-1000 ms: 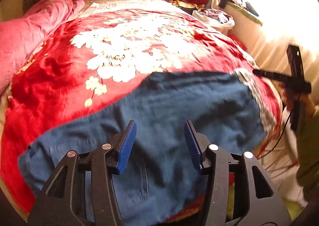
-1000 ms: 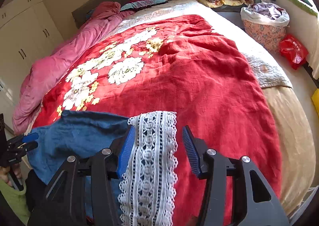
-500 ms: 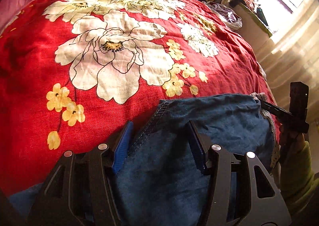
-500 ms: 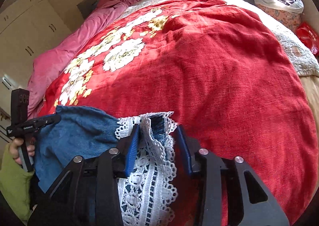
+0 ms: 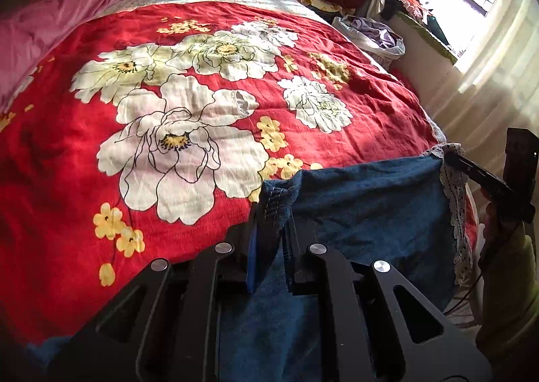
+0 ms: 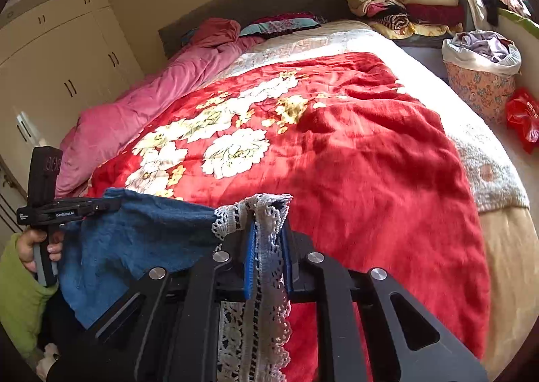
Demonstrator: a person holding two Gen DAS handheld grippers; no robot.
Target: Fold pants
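I am working over a bed in a sunlit bedroom, its red floral blanket [image 5: 209, 132] spread wide, a pink quilt [image 6: 141, 112] bunched along the far side and stacks of folded clothes [image 6: 401, 8] at the head by the window. A laundry basket [image 6: 481, 78] stands on the floor beside the bed.

The blue denim pants [image 5: 363, 200] hang at the near edge of the bed, held up between my two tools. My left gripper [image 5: 269, 247] is clenched on a stitched denim edge, the cloth pinched between the blue pads. My right gripper [image 6: 267, 257] is clamped on the white lace trim [image 6: 266, 297] at the other end of the same raised edge; the lace drapes down over the jaws. In the right wrist view the left tool shows at the far left with the denim stretched from it toward my lace grip.

By my reading the fold is only at its start: both corners are secured and the edge is lifted clear of the blanket, but no fold is laid yet. Most of the garment falls below the grippers, out of sight, so I cannot tell whether the legs are already doubled. What seems left is to carry this edge forward over the blanket, lay it flat, release, and make any further folds.
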